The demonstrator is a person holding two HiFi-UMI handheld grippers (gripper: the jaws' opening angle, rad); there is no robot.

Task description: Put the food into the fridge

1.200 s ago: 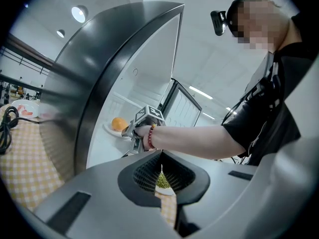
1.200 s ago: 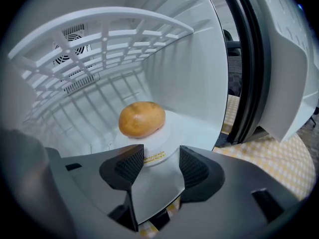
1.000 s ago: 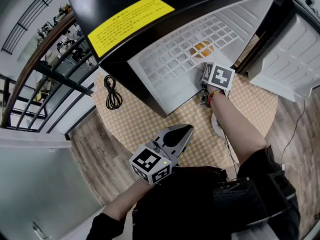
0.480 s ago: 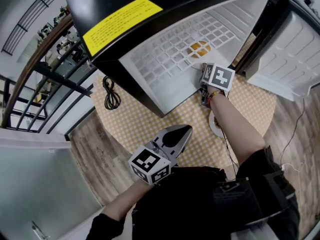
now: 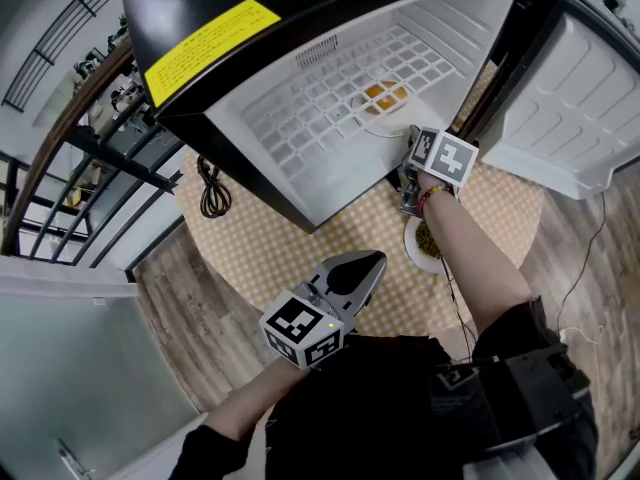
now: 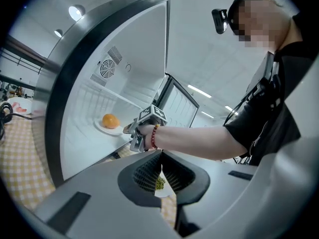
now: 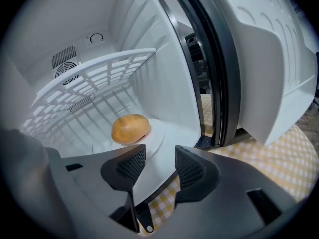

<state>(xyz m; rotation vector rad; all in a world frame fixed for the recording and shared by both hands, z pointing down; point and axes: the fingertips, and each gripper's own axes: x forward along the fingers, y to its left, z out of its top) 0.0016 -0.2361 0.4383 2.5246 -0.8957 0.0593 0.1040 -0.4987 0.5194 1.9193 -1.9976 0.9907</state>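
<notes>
An orange-brown round food (image 7: 130,128) lies on a white plate (image 7: 155,133) on the floor of the open fridge (image 5: 330,108). My right gripper (image 7: 155,161) hovers at the fridge's front edge, just short of that plate. It is open; its jaws have just been closing a little with nothing between them. In the head view the right gripper (image 5: 408,168) sits below the food (image 5: 383,95). A second plate with green food (image 5: 422,240) rests on the table by my right forearm. My left gripper (image 5: 375,258) is shut and empty, low over the table; the left gripper (image 6: 160,156) points toward the fridge.
The fridge door (image 5: 570,108) stands open at the right. A white wire shelf (image 7: 94,76) spans the fridge above the plate. A coiled black cable (image 5: 210,186) lies on the checked tablecloth (image 5: 290,238). A dark railing (image 5: 90,138) runs along the left.
The right gripper has drawn back a little from the plate in the fridge. The green-food plate shows more beside the forearm. The left gripper looks unchanged.
</notes>
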